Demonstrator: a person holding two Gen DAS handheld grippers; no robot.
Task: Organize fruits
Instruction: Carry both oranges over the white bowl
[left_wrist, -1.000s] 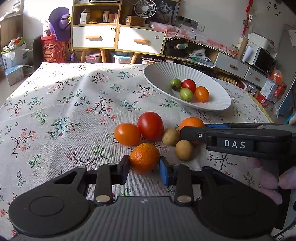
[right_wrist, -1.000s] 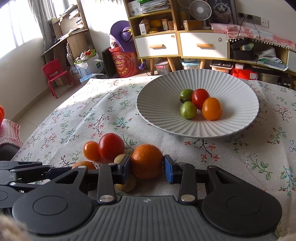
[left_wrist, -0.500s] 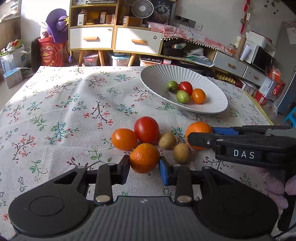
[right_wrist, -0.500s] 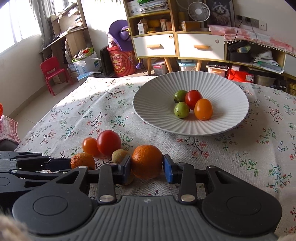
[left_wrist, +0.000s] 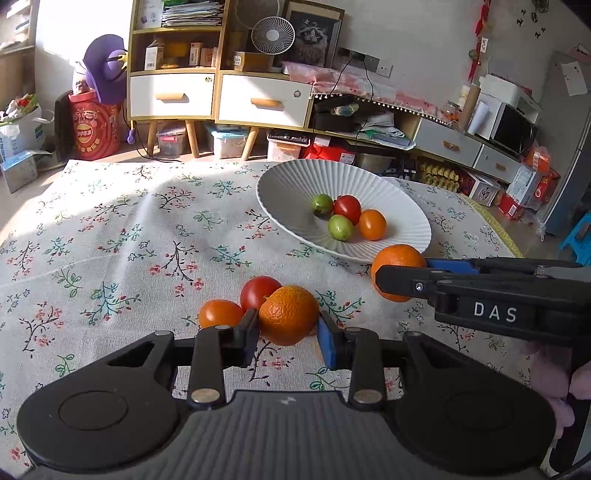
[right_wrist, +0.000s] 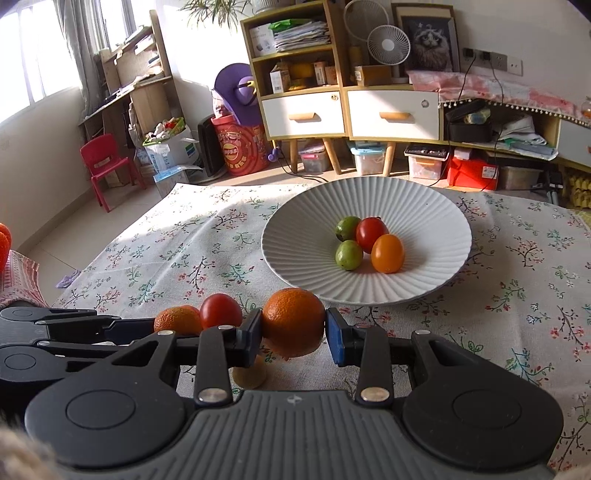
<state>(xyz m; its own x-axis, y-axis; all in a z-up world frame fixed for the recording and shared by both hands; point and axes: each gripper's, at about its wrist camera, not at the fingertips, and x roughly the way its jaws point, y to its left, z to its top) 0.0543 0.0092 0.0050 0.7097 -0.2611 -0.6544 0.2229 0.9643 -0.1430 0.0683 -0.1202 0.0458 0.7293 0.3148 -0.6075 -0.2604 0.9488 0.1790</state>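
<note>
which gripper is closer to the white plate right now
Right. The right gripper, holding an orange, is at the white plate near rim. The left gripper, holding its own orange, sits farther back over the tablecloth.

Both oranges are now lifted off the tablecloth (left_wrist: 110, 240): the bumpy orange (left_wrist: 288, 314) in the left gripper (left_wrist: 287, 334), the smooth orange (right_wrist: 293, 321) in the right gripper (right_wrist: 293, 338), carried nearer the plate (right_wrist: 436, 273).

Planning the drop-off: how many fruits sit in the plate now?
4 in the plate: two green fruits, a red tomato, an orange tomato, clustered centrally; none seems hidden.
</note>
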